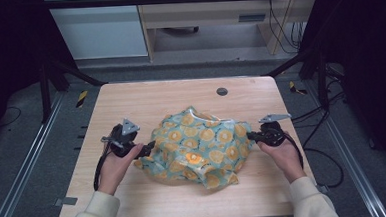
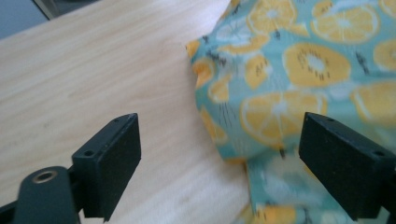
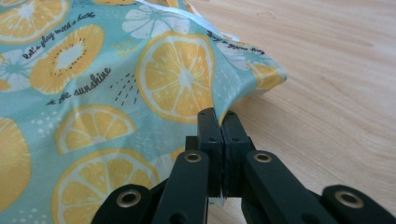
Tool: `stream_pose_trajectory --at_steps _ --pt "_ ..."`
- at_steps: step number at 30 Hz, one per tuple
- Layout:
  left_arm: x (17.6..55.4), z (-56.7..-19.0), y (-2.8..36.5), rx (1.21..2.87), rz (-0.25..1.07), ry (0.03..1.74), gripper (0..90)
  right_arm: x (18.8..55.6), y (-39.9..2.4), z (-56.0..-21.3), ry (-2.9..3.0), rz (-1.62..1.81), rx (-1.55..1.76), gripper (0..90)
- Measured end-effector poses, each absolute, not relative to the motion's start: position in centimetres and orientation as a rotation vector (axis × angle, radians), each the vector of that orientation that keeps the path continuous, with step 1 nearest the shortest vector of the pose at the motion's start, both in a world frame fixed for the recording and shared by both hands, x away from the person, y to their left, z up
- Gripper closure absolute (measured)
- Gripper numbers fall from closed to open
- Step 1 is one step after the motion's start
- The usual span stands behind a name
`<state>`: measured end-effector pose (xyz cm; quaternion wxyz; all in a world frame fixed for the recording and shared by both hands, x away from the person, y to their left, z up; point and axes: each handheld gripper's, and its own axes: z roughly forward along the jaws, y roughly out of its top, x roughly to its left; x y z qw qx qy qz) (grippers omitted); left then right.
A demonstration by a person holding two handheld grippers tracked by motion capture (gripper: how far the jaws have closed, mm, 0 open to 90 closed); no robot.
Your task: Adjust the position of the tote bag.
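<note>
Cloth [image 1: 199, 145] crumpled mid-surface [image 1: 130, 99] | right gripper [image 3: 219, 116] pinching its edge to anchor it | left gripper [image 2: 219, 154] spread, straddling opposite edge, ready to pinch

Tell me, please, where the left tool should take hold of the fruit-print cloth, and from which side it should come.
Probably the cloth's near edge, beside the folded corner. The left tool is open with that edge lying between its jaws, so it can come in level from the cloth's left, low over the table. The right tool already pinches the opposite edge.
</note>
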<state>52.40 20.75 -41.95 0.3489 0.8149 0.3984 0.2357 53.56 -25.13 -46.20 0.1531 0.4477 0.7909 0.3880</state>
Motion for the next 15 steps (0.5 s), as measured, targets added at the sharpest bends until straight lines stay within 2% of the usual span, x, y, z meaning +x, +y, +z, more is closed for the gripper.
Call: stream_pose_trajectory --at_steps 7,9,15 --pt "55.8 -42.0 19.0 2.155 0.57 1.051 13.4 53.6 -24.8 -45.9 2.259 1.114 1.262 89.8" --pt "57.5 -42.4 18.3 2.151 0.496 1.084 11.5 53.5 -24.7 -45.9 2.262 1.108 1.26 89.7" --pt "59.4 -43.4 17.0 2.185 0.422 1.118 8.9 53.5 -24.8 -45.8 2.254 1.123 1.243 89.6"
